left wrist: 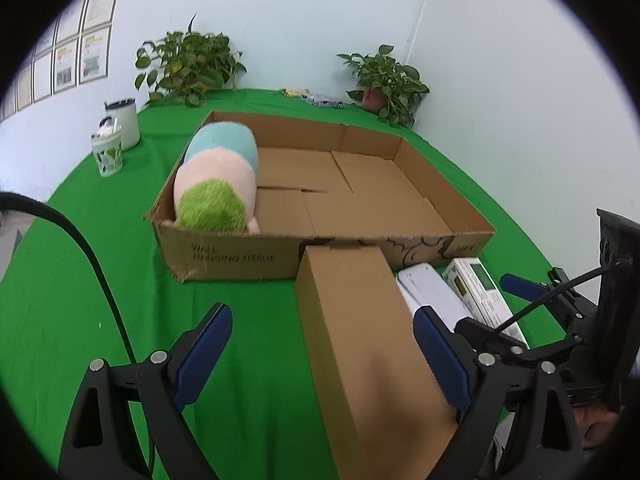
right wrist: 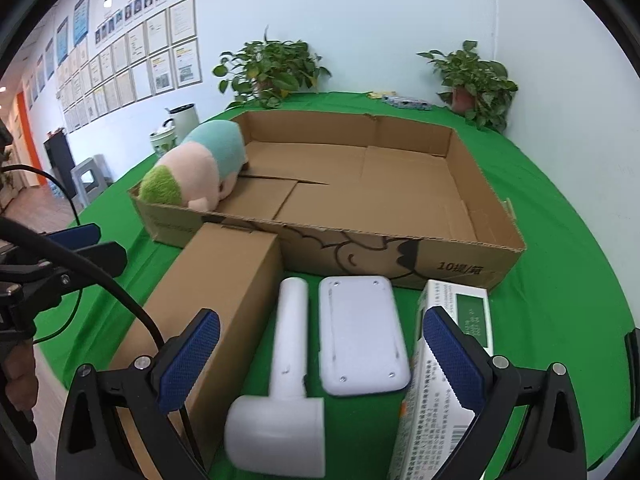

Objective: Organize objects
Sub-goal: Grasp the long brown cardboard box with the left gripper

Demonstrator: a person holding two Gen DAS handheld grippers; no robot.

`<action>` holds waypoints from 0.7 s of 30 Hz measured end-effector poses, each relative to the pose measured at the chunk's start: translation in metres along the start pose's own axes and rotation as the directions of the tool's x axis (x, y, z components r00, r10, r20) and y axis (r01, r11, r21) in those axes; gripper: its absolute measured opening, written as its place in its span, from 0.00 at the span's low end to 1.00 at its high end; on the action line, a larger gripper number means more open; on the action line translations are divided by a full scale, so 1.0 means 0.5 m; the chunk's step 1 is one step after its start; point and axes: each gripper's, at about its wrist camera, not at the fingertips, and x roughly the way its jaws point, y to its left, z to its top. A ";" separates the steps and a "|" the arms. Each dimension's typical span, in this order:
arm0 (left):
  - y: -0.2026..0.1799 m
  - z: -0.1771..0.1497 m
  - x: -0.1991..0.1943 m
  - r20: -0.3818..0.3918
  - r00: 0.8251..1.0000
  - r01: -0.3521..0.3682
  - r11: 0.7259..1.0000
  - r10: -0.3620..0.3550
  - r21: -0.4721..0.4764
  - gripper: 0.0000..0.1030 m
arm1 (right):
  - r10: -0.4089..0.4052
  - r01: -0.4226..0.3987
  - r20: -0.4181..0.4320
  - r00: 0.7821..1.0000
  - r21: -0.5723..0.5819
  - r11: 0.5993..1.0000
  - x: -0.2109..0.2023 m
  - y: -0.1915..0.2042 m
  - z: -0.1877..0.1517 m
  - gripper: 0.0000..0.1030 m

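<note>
I am reading the scene from the left edge across. In the left wrist view my left gripper (left wrist: 322, 344) is hanging with its jaws wide apart and gripping nothing. The long brown carton (left wrist: 360, 320) is lying on the green worktop (left wrist: 100, 280) with its near end low in the frame between the jaws, closer to the right-hand finger, though I cannot tell whether that finger is touching it. Its long axis is running up the frame, roughly in line with the jaws, and its far end is butting the front wall of the open cardboard tray (left wrist: 240, 252). At the tray's left end, upper left of centre, the striped plush toy (left wrist: 218, 176) is lying inside; the rest of the tray floor is showing bare.

Right of the carton, the right wrist view is showing what the left barely catches. My right gripper (right wrist: 320, 356) is also standing open and empty, and between its jaws are lying the white hair dryer (right wrist: 284, 384), handle pointing up the frame, and the white rounded slab (right wrist: 360, 332). The printed white-and-green box (right wrist: 448, 364) is sitting behind the right-hand finger.

I judge the left hand nearer the carton and the right hand nearer the dryer and slab.
</note>
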 end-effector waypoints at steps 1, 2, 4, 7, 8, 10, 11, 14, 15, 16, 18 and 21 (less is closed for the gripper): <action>0.010 -0.007 -0.005 -0.017 0.999 0.029 0.999 -0.029 -0.018 0.89 | 0.068 -0.068 -0.012 0.998 0.007 0.998 -0.009 0.007 -0.003 0.99; 0.019 -0.013 -0.007 -0.031 0.998 0.053 0.998 -0.054 -0.036 0.89 | 0.142 -0.141 -0.024 0.990 0.014 0.990 -0.019 0.013 -0.004 0.98; 0.037 -0.026 -0.008 -0.050 0.995 0.087 0.993 -0.091 -0.076 0.89 | 0.313 -0.312 -0.055 0.948 0.021 0.950 -0.040 0.034 -0.013 0.98; 0.050 -0.046 0.015 -0.098 0.978 0.167 0.975 -0.182 -0.144 0.89 | 0.442 -0.440 -0.126 0.888 0.045 0.897 -0.051 0.067 -0.033 0.99; 0.050 -0.052 0.025 -0.112 0.972 0.189 0.970 -0.207 -0.156 0.89 | 0.464 -0.461 -0.150 0.873 0.056 0.886 -0.049 0.074 -0.040 0.99; 0.046 -0.065 0.046 -0.143 0.962 0.210 0.964 -0.234 -0.162 0.89 | 0.484 -0.478 -0.196 0.853 0.080 0.875 -0.040 0.086 -0.056 0.99; 0.043 -0.069 0.054 -0.154 0.957 0.222 0.961 -0.247 -0.162 0.89 | 0.477 -0.470 -0.213 0.853 0.088 0.878 -0.036 0.090 -0.063 0.99; 0.037 -0.081 0.071 -0.180 0.940 0.262 0.950 -0.291 -0.168 0.89 | 0.464 -0.455 -0.254 0.849 0.097 0.885 -0.025 0.102 -0.081 0.99; 0.035 -0.083 0.075 -0.188 0.937 0.264 0.950 -0.293 -0.163 0.89 | 0.450 -0.442 -0.260 0.854 0.095 0.892 -0.021 0.106 -0.083 0.99; 0.034 -0.085 0.078 -0.195 0.936 0.265 0.951 -0.293 -0.160 0.88 | 0.435 -0.426 -0.265 0.861 0.092 0.900 -0.016 0.109 -0.085 0.99; 0.035 -0.092 0.084 -0.210 0.930 0.268 0.948 -0.301 -0.170 0.88 | 0.405 -0.397 -0.276 0.872 0.087 0.914 -0.006 0.118 -0.089 0.99; 0.044 -0.107 0.096 -0.228 0.920 0.275 0.940 -0.318 -0.202 0.84 | 0.374 -0.370 -0.306 0.876 0.075 0.926 0.012 0.130 -0.099 0.99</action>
